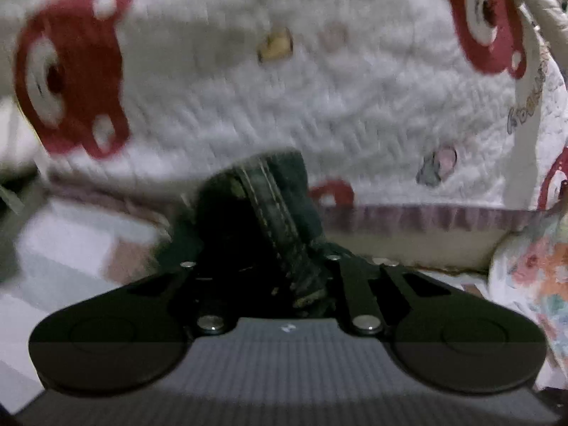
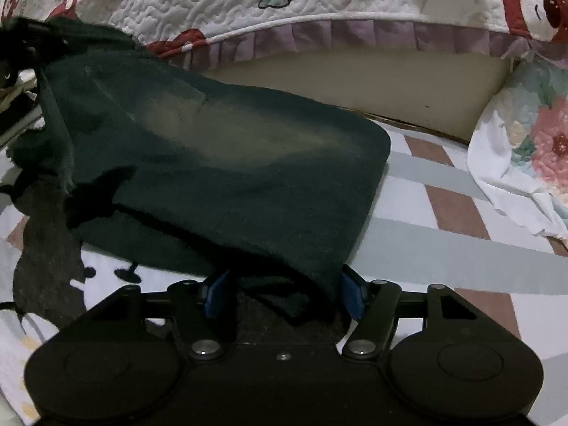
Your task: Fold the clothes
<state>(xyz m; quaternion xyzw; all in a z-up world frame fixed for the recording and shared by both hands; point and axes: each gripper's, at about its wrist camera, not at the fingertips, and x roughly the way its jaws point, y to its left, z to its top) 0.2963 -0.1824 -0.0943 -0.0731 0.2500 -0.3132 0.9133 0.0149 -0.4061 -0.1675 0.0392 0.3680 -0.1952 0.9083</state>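
Note:
In the left wrist view, my left gripper [image 1: 284, 248] is shut on a stitched seam of the dark denim garment [image 1: 269, 191], which bunches up and hides the fingertips. The right wrist view shows the same dark garment [image 2: 220, 156] spread across the striped sheet, its far left end raised where the left gripper [image 2: 17, 46] holds it. My right gripper [image 2: 284, 293] stands open at the garment's near edge. Fabric lies between its blue pads [image 2: 217, 289] and covers their tips.
A white quilt [image 1: 319, 99] with red bear prints and a purple frill hangs along the back. A floral cloth [image 2: 525, 135] lies at the right. The striped sheet [image 2: 443, 248] shows bare to the right of the garment.

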